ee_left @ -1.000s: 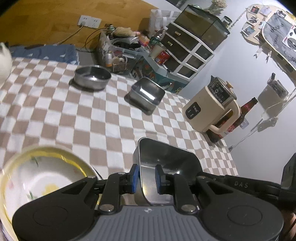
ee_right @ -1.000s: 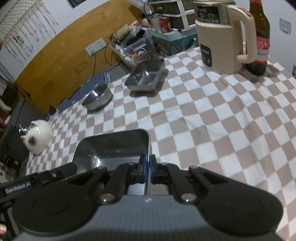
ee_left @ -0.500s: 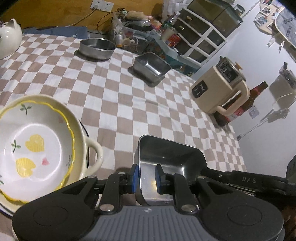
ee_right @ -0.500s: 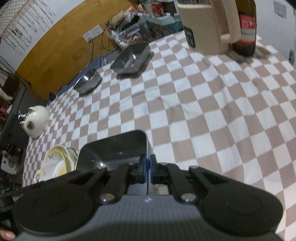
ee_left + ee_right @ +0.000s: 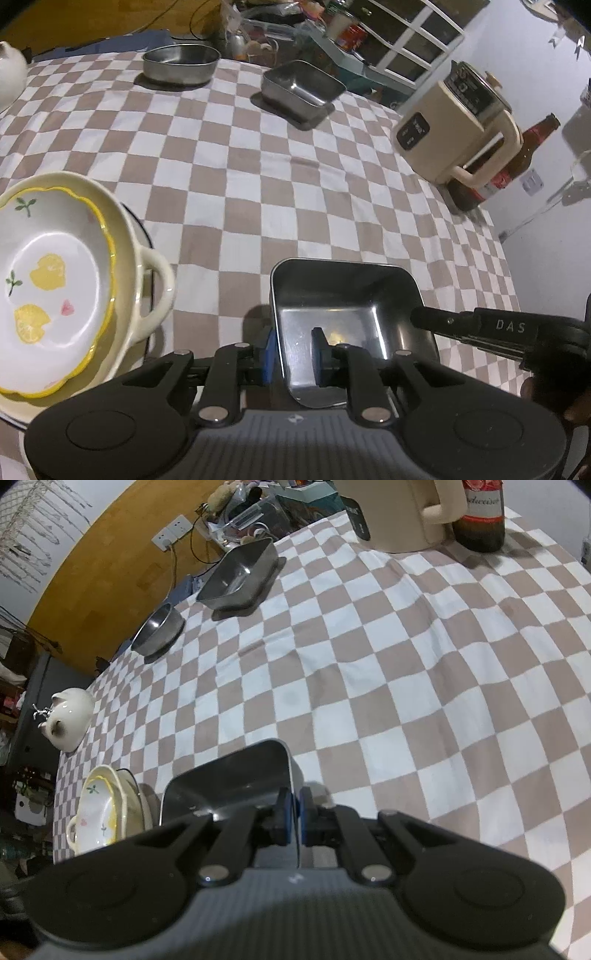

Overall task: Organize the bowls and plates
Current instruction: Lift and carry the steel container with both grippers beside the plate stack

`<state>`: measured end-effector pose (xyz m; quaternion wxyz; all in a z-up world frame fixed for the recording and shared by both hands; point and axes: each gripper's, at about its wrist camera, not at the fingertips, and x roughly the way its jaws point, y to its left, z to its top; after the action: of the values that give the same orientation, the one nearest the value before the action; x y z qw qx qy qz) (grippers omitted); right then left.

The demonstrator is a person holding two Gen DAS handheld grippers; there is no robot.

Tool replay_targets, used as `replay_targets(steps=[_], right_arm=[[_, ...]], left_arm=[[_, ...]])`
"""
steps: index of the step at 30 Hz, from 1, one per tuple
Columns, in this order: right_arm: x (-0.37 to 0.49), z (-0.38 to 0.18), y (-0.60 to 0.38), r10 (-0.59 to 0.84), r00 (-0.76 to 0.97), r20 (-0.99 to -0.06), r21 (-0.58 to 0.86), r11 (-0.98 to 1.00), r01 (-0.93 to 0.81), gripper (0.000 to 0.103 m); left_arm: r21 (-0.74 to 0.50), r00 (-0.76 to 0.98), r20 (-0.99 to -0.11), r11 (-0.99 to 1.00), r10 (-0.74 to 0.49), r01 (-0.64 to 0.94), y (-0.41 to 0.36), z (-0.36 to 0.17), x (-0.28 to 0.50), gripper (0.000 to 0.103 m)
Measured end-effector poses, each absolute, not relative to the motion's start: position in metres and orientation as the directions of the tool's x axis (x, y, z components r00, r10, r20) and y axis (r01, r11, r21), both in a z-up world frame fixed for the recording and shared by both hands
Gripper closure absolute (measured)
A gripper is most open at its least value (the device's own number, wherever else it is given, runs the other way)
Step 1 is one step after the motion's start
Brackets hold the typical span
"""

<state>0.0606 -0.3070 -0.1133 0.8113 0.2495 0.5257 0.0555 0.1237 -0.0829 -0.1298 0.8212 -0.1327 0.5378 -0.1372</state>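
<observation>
A square steel tray [image 5: 343, 317] is held above the checked tablecloth [image 5: 258, 177]. My left gripper [image 5: 293, 350] straddles its left wall with a gap still showing between the pads. My right gripper [image 5: 292, 814] is shut on its right wall; the tray also shows in the right wrist view [image 5: 229, 786]. A stack of cream bowls topped by a lemon-print plate [image 5: 55, 280] sits just left of the tray, seen again in the right wrist view [image 5: 103, 812]. A second square steel tray [image 5: 301, 88] and a round steel bowl [image 5: 181, 62] stand at the far side.
A cream electric kettle [image 5: 458, 125] and a beer bottle [image 5: 517, 158] stand at the right edge. A white cat-shaped teapot [image 5: 70, 716] sits at the far left. Cluttered bins and drawers [image 5: 369, 33] lie behind the table.
Both grippers have risen and pulled back with the tray. The lemon plate stack has come fully into view at left, and the far tray and bowl look farther away.
</observation>
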Motion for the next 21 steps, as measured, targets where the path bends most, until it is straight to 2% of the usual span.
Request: replay_targets(steps=[21], right_arm=[[0.061, -0.117, -0.316, 0.261, 0.430, -0.864, 0.379, 0.900, 0.214, 0.097]], left_arm=[[-0.373, 0.326, -0.858, 0.918, -0.398, 0.139, -0.107, -0.146, 0.143, 0.082]])
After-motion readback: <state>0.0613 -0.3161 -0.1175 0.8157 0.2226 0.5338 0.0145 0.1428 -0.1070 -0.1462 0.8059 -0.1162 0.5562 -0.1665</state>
